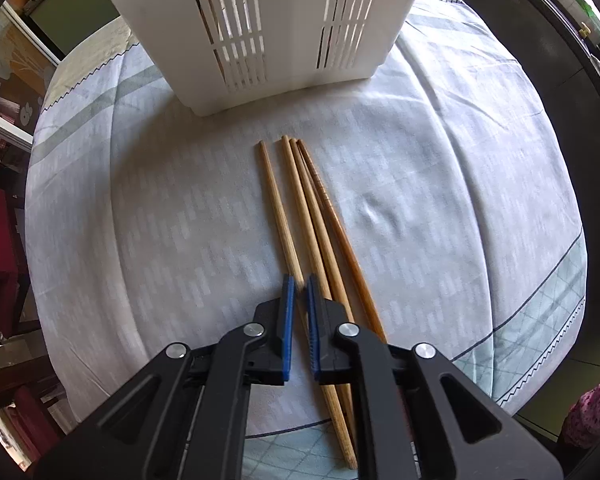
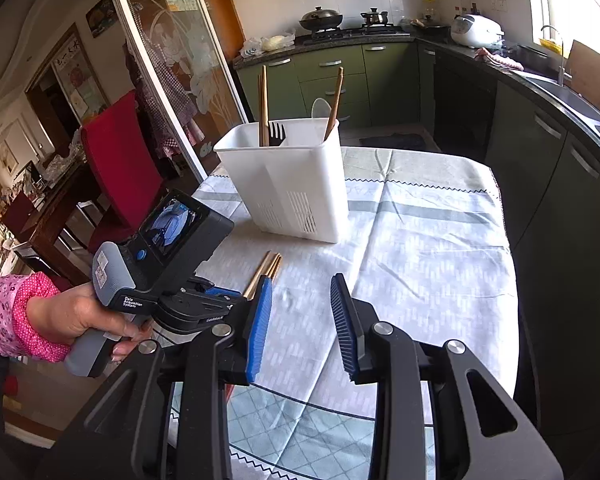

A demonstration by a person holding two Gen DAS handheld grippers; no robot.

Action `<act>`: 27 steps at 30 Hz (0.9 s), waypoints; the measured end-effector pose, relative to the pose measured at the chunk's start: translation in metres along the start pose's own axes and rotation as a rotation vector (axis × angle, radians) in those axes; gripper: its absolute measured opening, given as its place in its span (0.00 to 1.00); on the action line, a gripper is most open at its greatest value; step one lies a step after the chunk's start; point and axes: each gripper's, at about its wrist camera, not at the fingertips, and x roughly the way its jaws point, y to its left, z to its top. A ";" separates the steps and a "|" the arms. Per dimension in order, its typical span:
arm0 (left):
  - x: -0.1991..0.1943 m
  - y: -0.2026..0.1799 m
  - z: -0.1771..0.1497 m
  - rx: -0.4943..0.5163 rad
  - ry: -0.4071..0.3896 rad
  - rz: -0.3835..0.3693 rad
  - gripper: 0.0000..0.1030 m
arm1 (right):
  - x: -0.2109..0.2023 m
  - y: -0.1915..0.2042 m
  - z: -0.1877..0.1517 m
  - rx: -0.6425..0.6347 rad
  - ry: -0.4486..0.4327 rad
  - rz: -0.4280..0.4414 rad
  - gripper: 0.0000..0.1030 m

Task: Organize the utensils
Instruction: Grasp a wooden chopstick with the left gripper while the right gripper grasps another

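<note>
Left hand-held gripper (image 1: 299, 282): pointed down at the surface; its blue pads (image 1: 287, 320) are drawn nearly together on the leftmost chopstick (image 1: 278, 210), which is seen passing between them near its thicker end.
Right hand-held gripper (image 2: 300, 286): held above the surface with its blue pads standing partly apart; nothing is seen between them.
Person's hand (image 2: 74, 316): wrapped round the grey handle of the left hand-held gripper, with a pink flowered sleeve (image 2: 8, 314) at the wrist.
Chopsticks on the surface (image 1: 316, 220): four wooden sticks are laid side by side on the tablecloth (image 1: 440, 184), just short of the white caddy. The three on the right are bunched and touching; the leftmost lies slightly apart.
Long axis: the sticks run from the near edge toward the caddy, thin tips at the far end, fanned slightly at the near end.
In the way: the left hand-held gripper's frame covers the near ends of the sticks; in the right wrist view only their tips (image 2: 270, 264) are shown past the left pad.
White utensil caddy (image 2: 288, 184): stood upright on the surface beyond the sticks, slotted low on its walls.
Inside the caddy: wooden chopsticks (image 2: 263, 108) and a black fork (image 2: 277, 133) at the left, one more chopstick (image 2: 334, 102) leaning at the right, a pale spoon-like piece behind it, hard to make out.
Beyond: a red chair (image 2: 118, 168) at the left, green kitchen cabinets (image 2: 332, 80) behind.
Cut off: the caddy's top in the left wrist view.
</note>
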 end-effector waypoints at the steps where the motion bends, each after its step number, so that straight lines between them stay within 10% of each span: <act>1: 0.003 0.001 0.001 -0.002 0.000 -0.001 0.08 | 0.004 0.002 0.000 0.001 0.005 0.001 0.30; 27: -0.064 0.097 -0.055 -0.114 -0.225 -0.056 0.06 | 0.197 0.047 -0.015 -0.034 0.417 -0.048 0.23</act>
